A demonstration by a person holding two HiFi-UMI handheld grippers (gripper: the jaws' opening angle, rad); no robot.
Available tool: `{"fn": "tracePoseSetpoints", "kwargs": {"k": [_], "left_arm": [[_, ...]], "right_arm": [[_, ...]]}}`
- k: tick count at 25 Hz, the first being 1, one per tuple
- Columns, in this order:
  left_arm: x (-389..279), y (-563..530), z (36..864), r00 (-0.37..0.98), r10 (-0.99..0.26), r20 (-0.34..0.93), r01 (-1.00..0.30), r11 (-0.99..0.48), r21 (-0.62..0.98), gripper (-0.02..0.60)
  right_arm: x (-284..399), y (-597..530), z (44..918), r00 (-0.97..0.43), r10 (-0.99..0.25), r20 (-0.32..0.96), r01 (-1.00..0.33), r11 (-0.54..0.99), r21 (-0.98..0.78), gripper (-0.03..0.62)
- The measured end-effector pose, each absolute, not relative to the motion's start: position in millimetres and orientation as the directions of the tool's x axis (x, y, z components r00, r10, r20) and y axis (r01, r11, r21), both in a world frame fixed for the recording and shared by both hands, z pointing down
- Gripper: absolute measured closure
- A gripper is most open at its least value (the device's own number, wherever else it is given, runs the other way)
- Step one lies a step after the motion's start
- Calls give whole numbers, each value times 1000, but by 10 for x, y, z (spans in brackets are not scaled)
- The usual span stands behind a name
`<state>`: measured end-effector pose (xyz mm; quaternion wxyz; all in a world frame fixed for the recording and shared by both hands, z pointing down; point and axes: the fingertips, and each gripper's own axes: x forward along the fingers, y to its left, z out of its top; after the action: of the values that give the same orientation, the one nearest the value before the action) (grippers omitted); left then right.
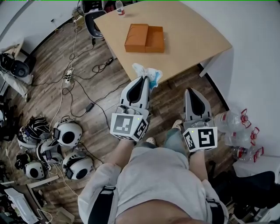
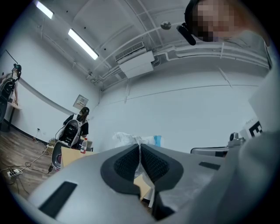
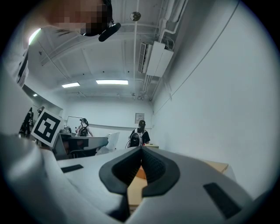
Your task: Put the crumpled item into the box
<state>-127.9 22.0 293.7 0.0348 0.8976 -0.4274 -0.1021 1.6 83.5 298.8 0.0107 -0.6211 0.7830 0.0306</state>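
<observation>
Upper centre: matt orange cardboard box (image 1: 145, 38) on smooth pale wooden table (image 1: 197, 35). Below it, crinkly white-and-blue plastic wad (image 1: 146, 73).

**Surroundings of the counter**

A water bottle (image 1: 120, 8) is seen upright at the far edge of the wooden counter (image 1: 192, 35). Black cables (image 1: 74, 87) are strewn across the plank floor (image 1: 43, 52). Round white-and-black devices (image 1: 68, 133) are clustered at the left. Clear plastic bottles (image 1: 229, 121) are gathered by the right wall.
</observation>
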Motion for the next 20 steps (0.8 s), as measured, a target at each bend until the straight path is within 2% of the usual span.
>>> {"fn": "tracePoseSetpoints", "kwargs": {"k": [10,20], "left_arm": [[-1047,-255,2923,562,-812,-155,-800,-582,147,557],[-549,-831,2878,484,-858,-173,-846,-509,159,557]], "right_arm": [[226,225,2931,-310,-948,-74,-951,308,35,585],[726,-522,2850,-414,-907,-81,-910,412,47,585]]}}
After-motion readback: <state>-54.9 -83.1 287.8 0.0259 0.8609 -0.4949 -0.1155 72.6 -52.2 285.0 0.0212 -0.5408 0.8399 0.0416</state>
